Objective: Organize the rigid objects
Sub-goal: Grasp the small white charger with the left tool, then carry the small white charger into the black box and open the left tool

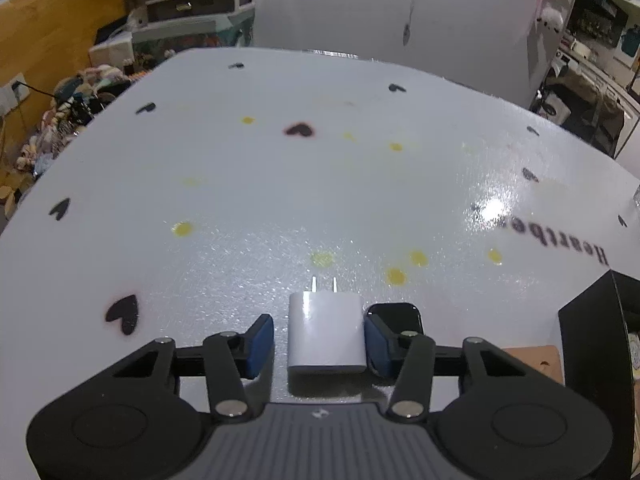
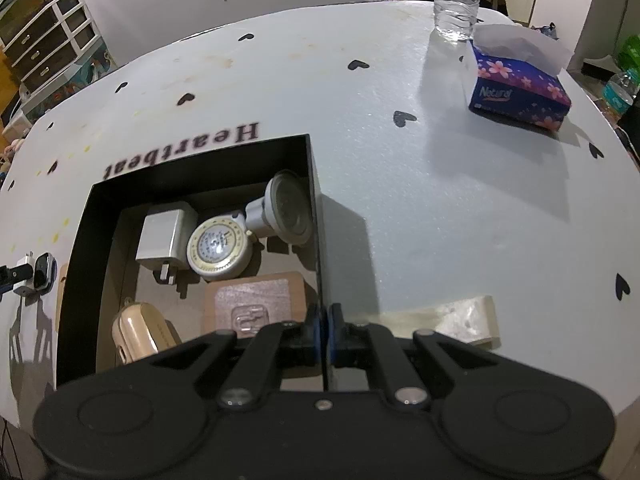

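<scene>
1. Your left gripper (image 1: 319, 340) sits low over the table (image 1: 240, 184) with its jaws spread around the white charger (image 1: 326, 334). The right blue pad (image 1: 378, 346) touches the charger's side; the left pad stands just clear, so nothing is clamped.
2. The white charger lies flat on the table between those fingers, its two prongs pointing away from you. A small black device (image 1: 400, 314) lies just beside it, partly behind the right pad.
3. Your right gripper (image 2: 324, 334) is pinched tight on the right-hand wall of the black box (image 2: 192, 172), one pad inside and one outside.
4. Inside the box, nearest you, lie a beige oblong item (image 2: 138, 334) and a brown card-like piece (image 2: 256, 300).
5. Farther in sit a white plug adapter (image 2: 164, 236), a round tape measure (image 2: 220, 248) touching it, and a grey spotlight bulb (image 2: 284, 210) leaning against the right wall.
6. A pale flat block (image 2: 466, 318) lies on the table right of the box.
7. Well beyond, a tissue box (image 2: 520, 88) and a water bottle (image 2: 456, 0) stand near the far edge.
</scene>
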{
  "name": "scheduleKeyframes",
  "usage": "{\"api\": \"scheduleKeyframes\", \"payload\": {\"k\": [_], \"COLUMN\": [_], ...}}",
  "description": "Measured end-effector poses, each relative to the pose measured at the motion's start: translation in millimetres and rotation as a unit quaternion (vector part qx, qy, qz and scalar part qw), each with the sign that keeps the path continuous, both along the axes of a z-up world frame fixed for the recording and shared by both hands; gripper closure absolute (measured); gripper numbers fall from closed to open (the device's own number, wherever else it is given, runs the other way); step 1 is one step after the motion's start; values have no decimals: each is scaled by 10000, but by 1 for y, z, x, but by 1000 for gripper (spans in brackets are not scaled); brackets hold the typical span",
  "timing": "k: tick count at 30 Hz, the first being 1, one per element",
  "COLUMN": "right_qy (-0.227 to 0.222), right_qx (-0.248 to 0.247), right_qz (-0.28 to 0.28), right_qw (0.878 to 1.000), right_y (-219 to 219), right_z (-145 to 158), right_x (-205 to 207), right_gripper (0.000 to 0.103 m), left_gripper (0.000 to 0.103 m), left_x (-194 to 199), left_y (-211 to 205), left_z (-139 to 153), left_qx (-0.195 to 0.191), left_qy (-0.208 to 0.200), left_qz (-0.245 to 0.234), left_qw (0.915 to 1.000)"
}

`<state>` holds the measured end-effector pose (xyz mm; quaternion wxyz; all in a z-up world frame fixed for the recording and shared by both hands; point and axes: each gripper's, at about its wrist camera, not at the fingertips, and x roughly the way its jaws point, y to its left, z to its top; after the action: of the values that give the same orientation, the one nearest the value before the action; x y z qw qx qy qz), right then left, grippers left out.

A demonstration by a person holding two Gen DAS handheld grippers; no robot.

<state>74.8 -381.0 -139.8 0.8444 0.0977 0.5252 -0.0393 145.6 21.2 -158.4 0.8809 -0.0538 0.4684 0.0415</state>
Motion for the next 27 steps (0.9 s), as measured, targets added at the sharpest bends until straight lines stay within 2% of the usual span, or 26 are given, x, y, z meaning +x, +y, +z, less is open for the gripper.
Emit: {"api": "scheduleKeyframes", "payload": {"k": [4, 6, 9, 16, 18, 24, 27], "right_qy": [9, 17, 24, 37, 37, 44, 45], "right_qx": [-1, -3, -5, -12, -5, -12, -15], "right_qz": [-19, -25, -31, -7, -18, -4, -3], "right_qw": [10000, 10000, 10000, 10000, 10000, 10000, 10000], "right_y": [0, 0, 0, 0, -1, 0, 0], "right_z": [0, 0, 0, -1, -1, -1, -2], "right_x": [1, 1, 1, 1, 1, 1, 2], "right_gripper": [98, 98, 98, 98, 98, 98, 98], "left_gripper": [53, 58, 59, 57, 59, 60, 60], "left_x": [7, 9, 9, 11, 10, 7, 2], "left_y": [1, 2, 7, 12, 7, 8, 7], "left_z": [0, 2, 3, -2, -3, -3, 8], "left_qx": [16, 97, 248, 283, 417, 353, 337], "left_qy": [35, 53, 148, 373, 326, 298, 169], "left_qz": [58, 176, 339, 117, 110, 231, 260], "left_qw": [10000, 9998, 9990, 9988, 9985, 9987, 9990]}}
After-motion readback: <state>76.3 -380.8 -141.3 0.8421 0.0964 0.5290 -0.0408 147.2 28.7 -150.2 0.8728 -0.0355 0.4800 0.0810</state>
